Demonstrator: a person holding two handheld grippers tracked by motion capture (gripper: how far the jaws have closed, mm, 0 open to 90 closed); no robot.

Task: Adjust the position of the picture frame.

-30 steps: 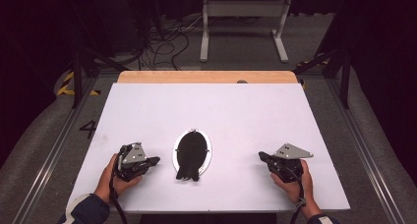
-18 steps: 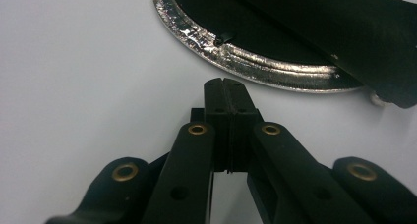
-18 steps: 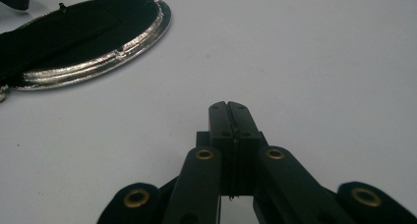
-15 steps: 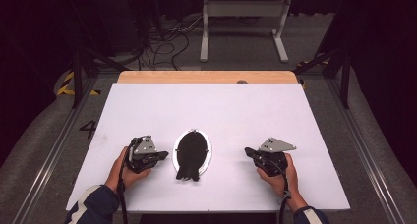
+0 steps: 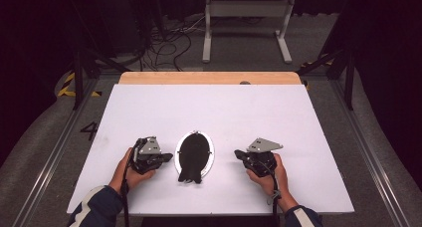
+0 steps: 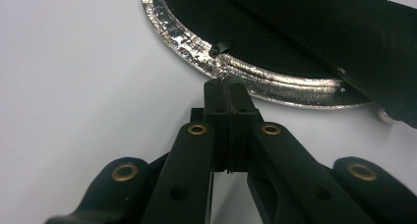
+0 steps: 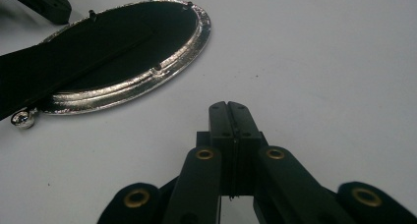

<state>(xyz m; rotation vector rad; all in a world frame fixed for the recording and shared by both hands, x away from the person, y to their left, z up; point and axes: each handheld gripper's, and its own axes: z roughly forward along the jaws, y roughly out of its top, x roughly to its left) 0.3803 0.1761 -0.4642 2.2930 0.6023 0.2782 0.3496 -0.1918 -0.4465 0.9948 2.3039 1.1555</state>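
Observation:
An oval, silver-rimmed black object (image 5: 195, 155) lies flat near the front middle of the white table (image 5: 214, 112). A black bar (image 6: 344, 47) crosses its face, and a small silver ball (image 7: 23, 119) sits at its near end. My left gripper (image 5: 169, 156) rests on the table just left of the oval, jaws shut and empty. In the left gripper view its tip (image 6: 227, 81) almost meets the silver rim (image 6: 255, 79). My right gripper (image 5: 237, 152) lies to the right, shut and empty. In the right gripper view a stretch of bare table separates its tip (image 7: 229, 105) from the oval (image 7: 123, 42).
A wooden strip (image 5: 209, 77) runs along the table's far edge. Beyond it on the floor stand a white frame (image 5: 246, 18) and loose cables (image 5: 169, 43). Metal rails (image 5: 54, 152) flank the table, and a painted "4" (image 5: 89, 131) marks the floor at the left.
Both grippers have slid inward toward the oval object, the right one farther than the left. Both sets of jaws stayed shut.

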